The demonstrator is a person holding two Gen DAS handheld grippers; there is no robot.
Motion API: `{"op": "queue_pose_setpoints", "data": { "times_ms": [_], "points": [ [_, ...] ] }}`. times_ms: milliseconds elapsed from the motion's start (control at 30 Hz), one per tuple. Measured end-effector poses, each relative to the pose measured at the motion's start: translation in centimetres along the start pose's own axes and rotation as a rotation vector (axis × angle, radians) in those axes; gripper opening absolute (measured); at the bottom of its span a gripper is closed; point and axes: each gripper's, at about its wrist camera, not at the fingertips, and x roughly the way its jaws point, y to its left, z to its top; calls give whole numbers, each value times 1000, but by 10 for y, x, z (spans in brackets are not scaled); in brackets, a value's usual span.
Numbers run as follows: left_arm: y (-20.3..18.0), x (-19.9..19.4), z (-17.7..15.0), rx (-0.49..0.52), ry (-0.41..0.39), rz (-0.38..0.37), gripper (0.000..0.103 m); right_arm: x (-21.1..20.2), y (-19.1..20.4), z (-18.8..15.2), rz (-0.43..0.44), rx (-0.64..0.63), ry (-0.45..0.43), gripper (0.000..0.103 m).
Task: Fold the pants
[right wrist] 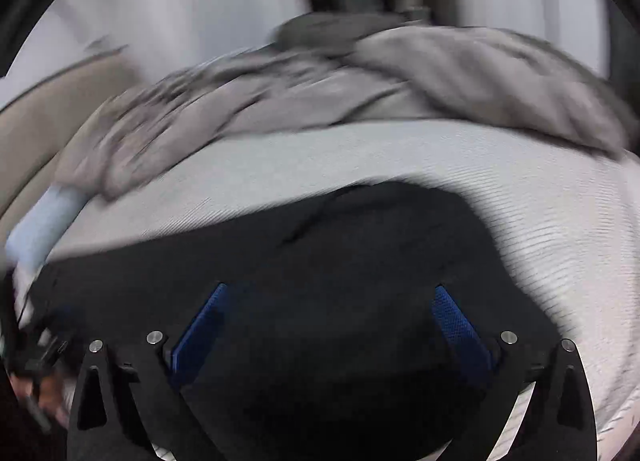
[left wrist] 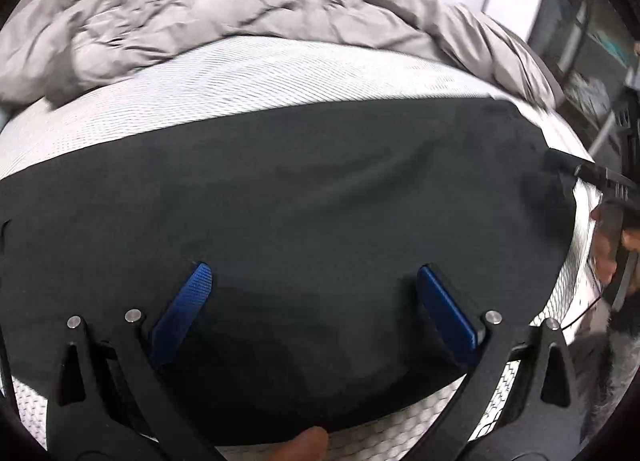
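1. Closest in the left wrist view, the left claw [left wrist: 314,273] stands wide, its two blue pads [left wrist: 182,313] spread well apart over the dark cloth with nothing between them.
2. The right claw [right wrist: 328,293] is likewise wide in its own view, blue pads [right wrist: 460,327] splayed above the same dark cloth and gripping nothing.
3. Under both claws lie the black pants [left wrist: 320,189], spread flat in a broad band across the bed [left wrist: 280,73], with a few soft wrinkles running through the middle.
4. In the right wrist view the pants [right wrist: 360,261] end in a rounded edge, with the white ribbed mattress cover [right wrist: 400,153] showing just beyond it; this view is blurred.
5. At the right edge of the left wrist view, the tip of the other claw touches or sits just beside the pants' far end; I cannot tell which.
6. Farther back, a crumpled grey duvet [left wrist: 200,13] is heaped across the bed, well apart from the pants.
7. Behind it hang pale curtains [right wrist: 180,21].
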Motion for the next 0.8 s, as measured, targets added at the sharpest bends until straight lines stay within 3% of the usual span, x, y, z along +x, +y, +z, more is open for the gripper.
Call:
{"op": "queue_pose_setpoints", "data": {
  "times_ms": [167, 267, 333, 433, 533, 633, 700, 800],
  "points": [
    [-16, 11, -7, 36, 39, 22, 102, 39, 75, -25, 61, -197, 120, 102],
    [-10, 11, -14, 61, 59, 43, 102, 48, 75, -36, 10, -270, 185, 102],
    [2, 8, -17, 64, 59, 40, 102, 43, 63, -39, 20, -280, 222, 101],
    [6, 2, -19, 54, 55, 44, 102, 28, 45, -42, 14, -272, 227, 102],
    [-1, -9, -13, 53, 13, 73, 102, 22, 40, -36, 31, -220, 175, 102],
    [-23, -12, -1, 81, -30, 26, 102, 29, 53, -25, 63, -202, 117, 102],
    [-40, 0, 2, 122, 12, -8, 102, 41, 67, -25, 63, -250, 143, 102],
    [-51, 22, -3, 168, 86, 14, 102, 55, 80, -33, 20, -358, 156, 102]
  ]
}}
